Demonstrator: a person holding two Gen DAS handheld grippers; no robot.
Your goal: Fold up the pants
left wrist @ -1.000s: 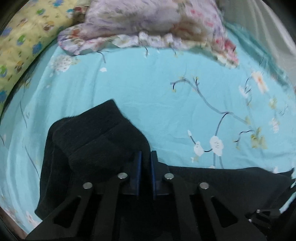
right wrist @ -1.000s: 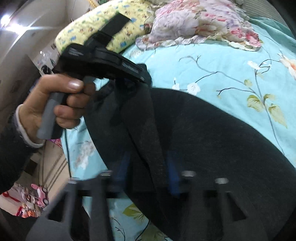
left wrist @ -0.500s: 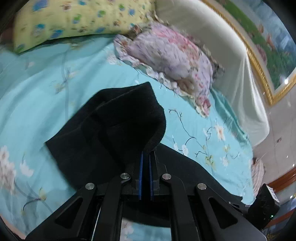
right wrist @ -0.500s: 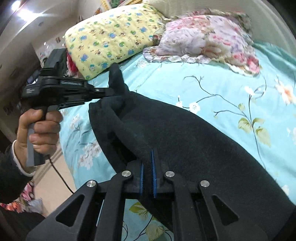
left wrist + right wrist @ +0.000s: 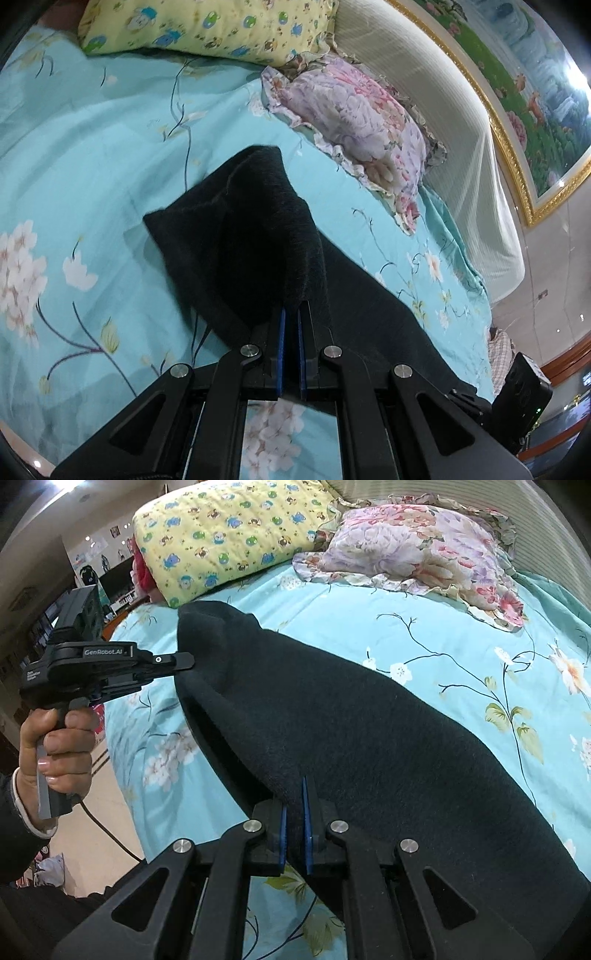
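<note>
Black fleece pants [image 5: 258, 243] hang above a turquoise flowered bed sheet [image 5: 92, 155]. My left gripper [image 5: 290, 314] is shut on one edge of the pants, and the cloth droops forward from it. My right gripper [image 5: 293, 805] is shut on another edge of the same pants [image 5: 369, 731]. In the right wrist view the left gripper [image 5: 184, 662] shows side on at the left, pinching the far corner, with a hand on its grip. The cloth stretches between the two grippers and trails down to the right.
A yellow cartoon pillow [image 5: 229, 535] and a pink flowered pillow [image 5: 413, 542] lie at the head of the bed. A white padded headboard [image 5: 443, 122] stands behind them. The bed's edge and the floor [image 5: 107, 834] are at the left.
Both grippers have lifted the pants higher off the sheet and drawn apart, so the cloth now hangs spread between them. The left gripper has swung toward the pillows.
</note>
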